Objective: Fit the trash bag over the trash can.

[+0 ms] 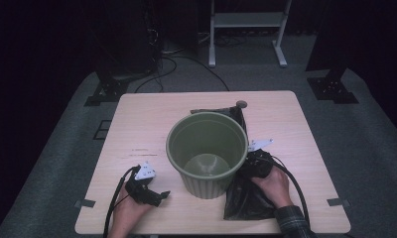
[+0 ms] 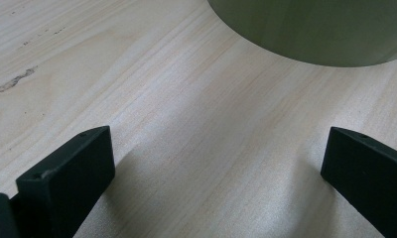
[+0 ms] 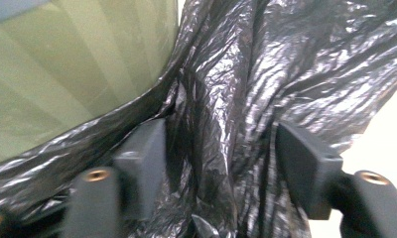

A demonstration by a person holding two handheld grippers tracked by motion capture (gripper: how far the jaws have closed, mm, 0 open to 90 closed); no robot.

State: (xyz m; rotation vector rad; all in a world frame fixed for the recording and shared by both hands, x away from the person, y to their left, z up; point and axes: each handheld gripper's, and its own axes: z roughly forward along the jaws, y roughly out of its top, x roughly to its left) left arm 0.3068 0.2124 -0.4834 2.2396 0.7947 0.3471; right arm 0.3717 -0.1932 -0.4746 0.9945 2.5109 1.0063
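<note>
One wooden surface [image 1: 137, 124], light grain, rounded corners. On it: one green ribbed bin [image 1: 207, 151], upright, open top, nothing showing inside. One black plastic bag [image 1: 246, 196], crumpled, lying against the bin's right side; it runs from behind the bin to the near edge of the surface. One small round disc [image 1: 241, 104] lies on the surface just past the bag's far end.

Two tongs, one in each hand.

Left tongs [image 1: 154, 197]: resting low on the surface near the bin's left foot, well clear of the bag. In the left gripper view the jaws stand wide apart with only bare wood between them; bin wall [image 2: 315, 29] ahead, not touched.

Right tongs [image 3: 219, 148]: down on the bag just right of the bin. In the right gripper view the jaws straddle a bunched fold of the bag [image 3: 286, 64], part-way closed; the film fills the gap and lies against both inner faces, though a firm pinch cannot be told. Bin wall [image 3: 72, 64] alongside, at the left of that view.
</note>
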